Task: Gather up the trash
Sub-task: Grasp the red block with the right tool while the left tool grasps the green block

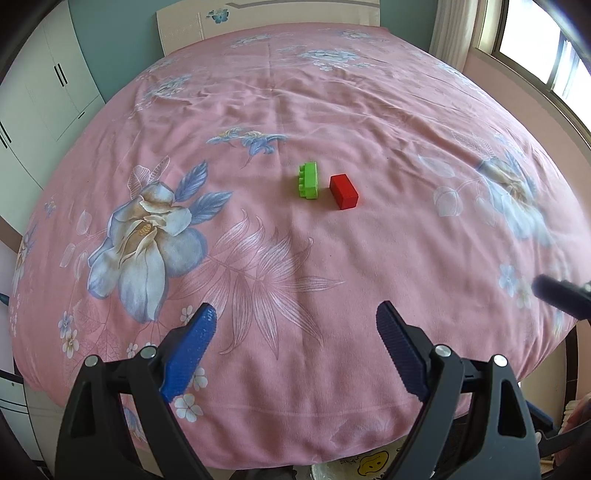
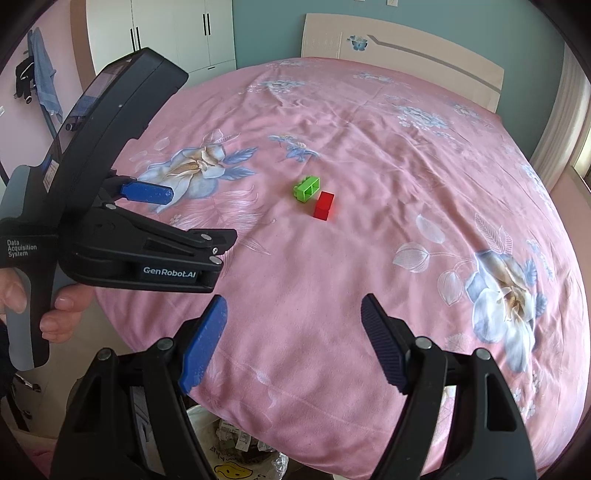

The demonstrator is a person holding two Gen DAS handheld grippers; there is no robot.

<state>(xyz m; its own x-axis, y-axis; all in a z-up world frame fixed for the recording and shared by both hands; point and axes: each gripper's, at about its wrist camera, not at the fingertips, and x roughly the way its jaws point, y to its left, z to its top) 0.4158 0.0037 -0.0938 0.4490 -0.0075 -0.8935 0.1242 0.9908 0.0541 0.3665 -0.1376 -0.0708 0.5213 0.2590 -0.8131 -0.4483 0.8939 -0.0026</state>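
A green toy brick (image 1: 308,181) and a red toy brick (image 1: 344,191) lie side by side on the pink floral bedspread (image 1: 295,110), near the bed's middle. They also show in the right wrist view, the green brick (image 2: 307,188) behind the red brick (image 2: 324,205). My left gripper (image 1: 295,314) is open and empty above the bed's near edge. It appears in the right wrist view (image 2: 199,214) at the left, held by a hand. My right gripper (image 2: 293,306) is open and empty, well short of the bricks.
A trash bin with a yellow smiley bag (image 2: 236,454) stands below the bed's near edge, also in the left wrist view (image 1: 369,465). A headboard (image 2: 399,48), white wardrobes (image 2: 166,33) and a window (image 1: 546,48) surround the bed.
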